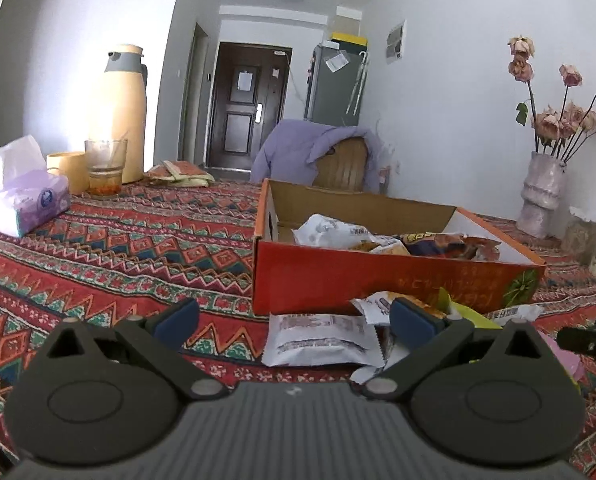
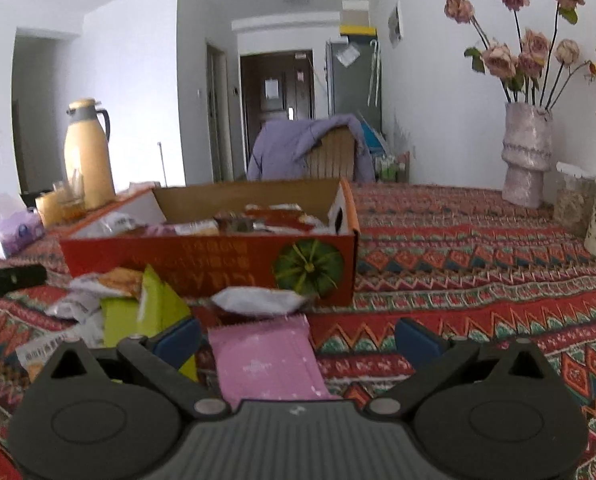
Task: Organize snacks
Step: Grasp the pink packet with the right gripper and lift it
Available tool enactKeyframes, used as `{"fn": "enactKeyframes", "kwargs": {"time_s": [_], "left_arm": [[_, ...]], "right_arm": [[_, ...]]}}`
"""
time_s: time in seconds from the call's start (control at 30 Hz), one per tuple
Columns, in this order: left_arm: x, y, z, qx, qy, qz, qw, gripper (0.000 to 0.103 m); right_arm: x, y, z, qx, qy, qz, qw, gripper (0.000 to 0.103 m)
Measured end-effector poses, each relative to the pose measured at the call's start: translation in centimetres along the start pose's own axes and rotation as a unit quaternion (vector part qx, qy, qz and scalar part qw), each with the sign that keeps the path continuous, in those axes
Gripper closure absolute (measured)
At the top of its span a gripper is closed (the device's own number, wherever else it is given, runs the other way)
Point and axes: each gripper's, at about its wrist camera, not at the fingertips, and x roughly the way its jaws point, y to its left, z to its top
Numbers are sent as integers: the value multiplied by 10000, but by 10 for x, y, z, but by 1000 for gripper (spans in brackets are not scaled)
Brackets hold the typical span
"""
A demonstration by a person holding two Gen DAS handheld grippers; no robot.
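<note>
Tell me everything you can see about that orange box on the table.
The box is open-topped orange cardboard, brown inside, with upside-down yellow lettering and a green pumpkin picture on its front. It sits flat on the patterned cloth, partly filled with snack packets. A white packet lies against its front wall. Neither gripper touches it.

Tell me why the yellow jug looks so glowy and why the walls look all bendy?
Left wrist view: strong light from the left washes out the thermos jug and the glass in front of it; the fisheye lens bows the walls and darkens the corners. Right wrist view: same curving, the box and flowers look a bit soft, and the pink packet between the open tongs is blurry up close.
</note>
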Motion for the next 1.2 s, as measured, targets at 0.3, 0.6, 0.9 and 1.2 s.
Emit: {"fn": "enactKeyframes", "kwargs": {"time_s": [0.3, 0.6, 0.9, 1.2], "left_arm": [[0, -7, 3, 184, -26, -92, 9998, 0], [0, -7, 4, 194, -27, -116, 9997, 0], [0, -6, 3, 181, -10, -114, 9998, 0], [0, -6, 2, 171, -35, -101, 9998, 0]], "right_arm": [[20, 12, -3, -333, 605, 7, 9976, 13], [26, 6, -1, -159, 765, 153, 9968, 16], [28, 11, -1, -644, 1038, 103, 9925, 29], [41, 9, 4, -531, 1136, 450, 9911, 40]]}}
